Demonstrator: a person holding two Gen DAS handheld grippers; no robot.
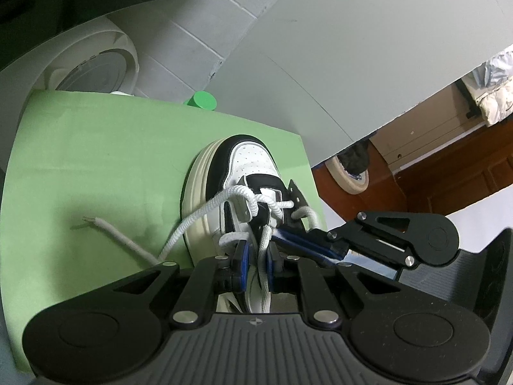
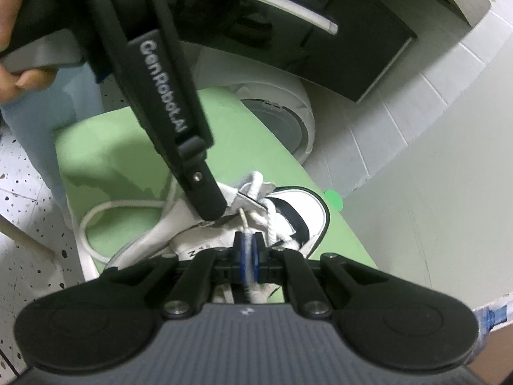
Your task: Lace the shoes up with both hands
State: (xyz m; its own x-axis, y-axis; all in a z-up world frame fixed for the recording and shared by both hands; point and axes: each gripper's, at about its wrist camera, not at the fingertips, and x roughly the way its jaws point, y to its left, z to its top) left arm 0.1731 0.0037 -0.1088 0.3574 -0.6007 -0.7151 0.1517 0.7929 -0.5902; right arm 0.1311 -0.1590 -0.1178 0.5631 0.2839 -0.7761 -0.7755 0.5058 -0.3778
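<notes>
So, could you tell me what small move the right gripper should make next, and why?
Probably ease the right gripper forward to guide the lace tip it pinches toward an eyelet of the shoe. Its pads are shut on the tip, which points at the tongue, while the left gripper straddles another lace strand.

We read one clear marking: "GenRobot.AI" in pale letters along the black body of the left gripper point(image 2: 221, 205), seen from the right wrist view. On the shoe point(image 2: 205, 240), dark printed characters sit on the white inner lining, too small and cut off for us to read.
</notes>
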